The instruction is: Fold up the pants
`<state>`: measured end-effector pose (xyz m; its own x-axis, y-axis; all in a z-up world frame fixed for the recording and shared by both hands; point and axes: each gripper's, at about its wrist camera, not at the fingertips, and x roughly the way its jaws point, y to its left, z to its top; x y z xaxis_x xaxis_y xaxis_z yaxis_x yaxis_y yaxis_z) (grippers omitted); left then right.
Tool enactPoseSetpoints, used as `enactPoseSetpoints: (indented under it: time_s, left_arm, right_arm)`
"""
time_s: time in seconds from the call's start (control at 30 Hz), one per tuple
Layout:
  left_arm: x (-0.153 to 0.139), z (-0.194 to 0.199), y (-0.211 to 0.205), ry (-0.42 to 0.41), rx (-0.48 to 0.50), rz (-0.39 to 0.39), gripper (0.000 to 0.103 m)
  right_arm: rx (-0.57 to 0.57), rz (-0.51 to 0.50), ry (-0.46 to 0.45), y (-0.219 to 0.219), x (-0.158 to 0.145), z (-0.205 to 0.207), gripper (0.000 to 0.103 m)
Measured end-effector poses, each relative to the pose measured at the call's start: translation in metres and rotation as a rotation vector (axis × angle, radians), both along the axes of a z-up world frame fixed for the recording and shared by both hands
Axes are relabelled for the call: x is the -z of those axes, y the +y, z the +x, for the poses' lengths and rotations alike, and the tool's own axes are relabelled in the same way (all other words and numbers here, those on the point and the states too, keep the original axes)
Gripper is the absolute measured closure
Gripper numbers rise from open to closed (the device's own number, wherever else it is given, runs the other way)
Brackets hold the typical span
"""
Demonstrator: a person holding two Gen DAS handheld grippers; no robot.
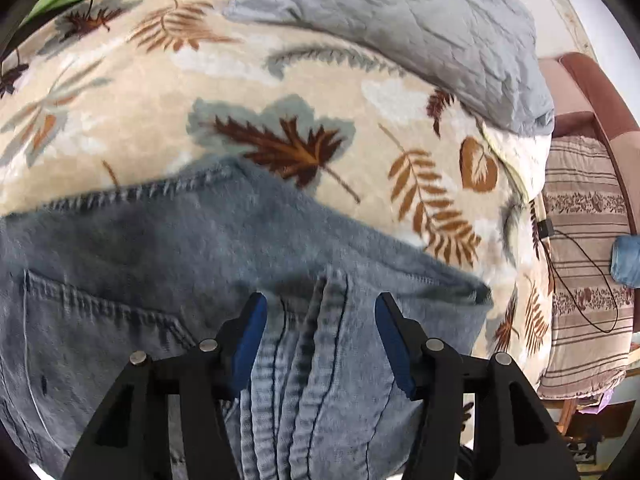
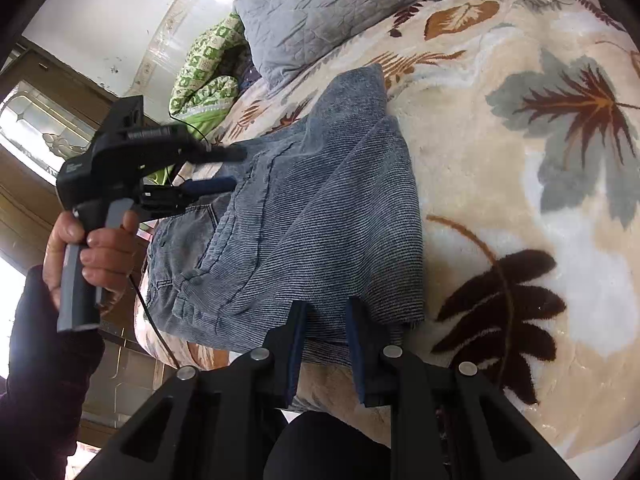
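Grey-blue denim pants (image 1: 168, 264) lie folded on a leaf-patterned blanket (image 1: 280, 80) on a bed. In the left wrist view my left gripper (image 1: 320, 316) is open, its blue-padded fingers (image 1: 252, 332) either side of a bunched fold of denim at the waist end. In the right wrist view the pants (image 2: 312, 208) stretch away from my right gripper (image 2: 326, 316), which is open at the near edge of the cloth. The left gripper (image 2: 236, 170) shows there too, hand-held, open over the far end of the pants.
A grey-blue pillow (image 1: 420, 32) lies at the head of the bed. A green patterned quilt (image 2: 204, 68) is bunched beside it. A striped cushion (image 1: 584, 260) on a brown seat and a black cable (image 1: 580, 264) are beside the bed. A wooden door (image 2: 48, 128) stands behind.
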<state>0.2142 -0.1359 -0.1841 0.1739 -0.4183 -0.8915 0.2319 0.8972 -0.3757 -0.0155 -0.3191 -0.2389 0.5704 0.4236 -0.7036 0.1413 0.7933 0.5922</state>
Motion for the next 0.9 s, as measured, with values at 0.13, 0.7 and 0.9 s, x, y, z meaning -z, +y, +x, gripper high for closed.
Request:
enactPoseSetpoints:
  time_s: [0.13, 0.7, 0.9]
  left_arm:
    - [0.005, 0.006, -0.008, 0.023, 0.029, -0.009, 0.046]
    - [0.005, -0.001, -0.009, -0.057, 0.046, 0.007, 0.101]
    - [-0.017, -0.009, 0.017, -0.123, -0.007, -0.031, 0.103]
  right_arm:
    - [-0.008, 0.025, 0.0, -0.004, 0.003, 0.0, 0.08]
    - [-0.008, 0.032, -0.008, -0.005, 0.002, -0.003, 0.08]
    - [-0.012, -0.001, 0.0, 0.001, -0.002, -0.012, 0.08]
